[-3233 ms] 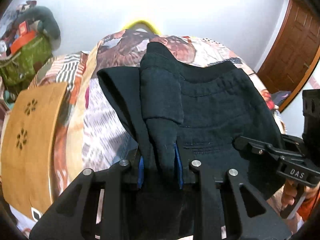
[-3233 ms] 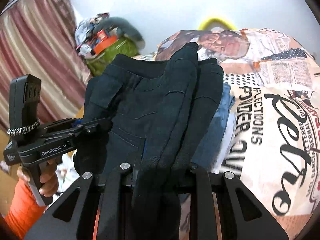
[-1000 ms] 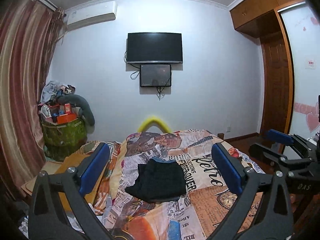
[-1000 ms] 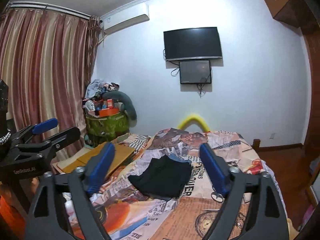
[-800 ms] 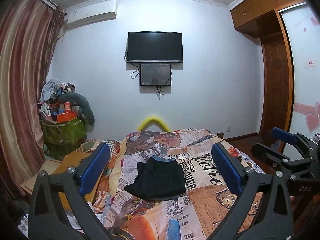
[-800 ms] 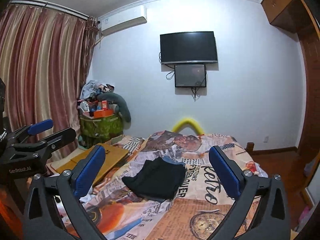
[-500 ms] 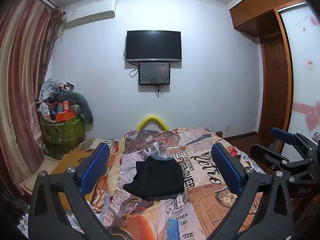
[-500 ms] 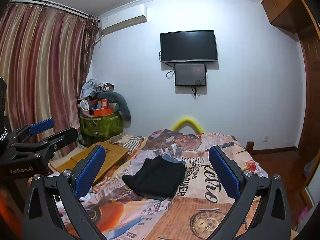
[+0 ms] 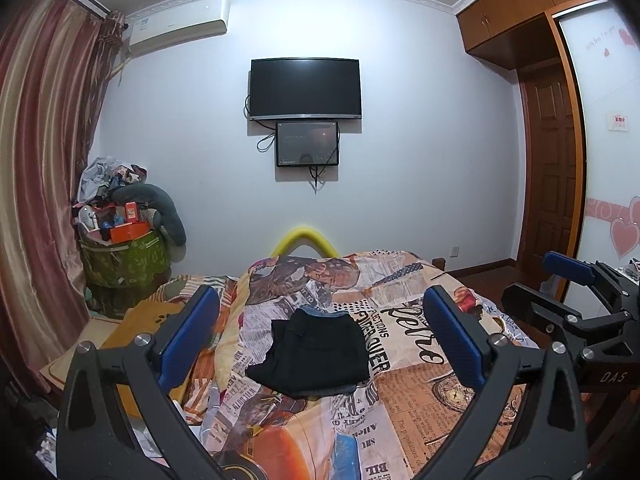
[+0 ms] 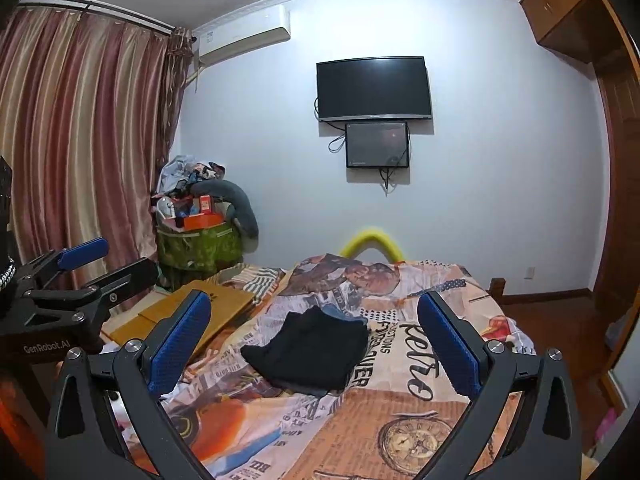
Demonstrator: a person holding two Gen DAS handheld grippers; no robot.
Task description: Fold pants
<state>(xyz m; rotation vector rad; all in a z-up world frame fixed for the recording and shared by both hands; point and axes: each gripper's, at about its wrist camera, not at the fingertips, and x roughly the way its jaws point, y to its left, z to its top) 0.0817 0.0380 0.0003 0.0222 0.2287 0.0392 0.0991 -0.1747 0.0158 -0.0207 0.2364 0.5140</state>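
The black pants [image 9: 312,352] lie folded in a compact stack on the bed [image 9: 420,360], with a strip of blue denim [image 9: 322,312] showing under their far edge. My left gripper [image 9: 318,304] is held back from the bed, open, with nothing between its blue pads [image 9: 188,336]. In the right wrist view the same pants [image 10: 308,352] lie ahead, and my right gripper [image 10: 314,304] stands wide open and empty. Each gripper shows at the edge of the other's view: the right one [image 9: 560,280] and the left one [image 10: 100,260]. Neither touches the pants.
The bed carries a newspaper-print cover [image 10: 400,400]. A wooden board [image 10: 192,312] lies to its left, beside a green basket [image 9: 124,260] piled with items and a striped curtain [image 10: 80,140]. A yellow foam arch [image 9: 306,240] stands behind the bed; a wooden door [image 9: 552,184] is at right.
Earlier both grippers were shut on the pants close up. They have let go and pulled back, and the pants lie folded on the bed. Over the last second the right jaws widened slightly.
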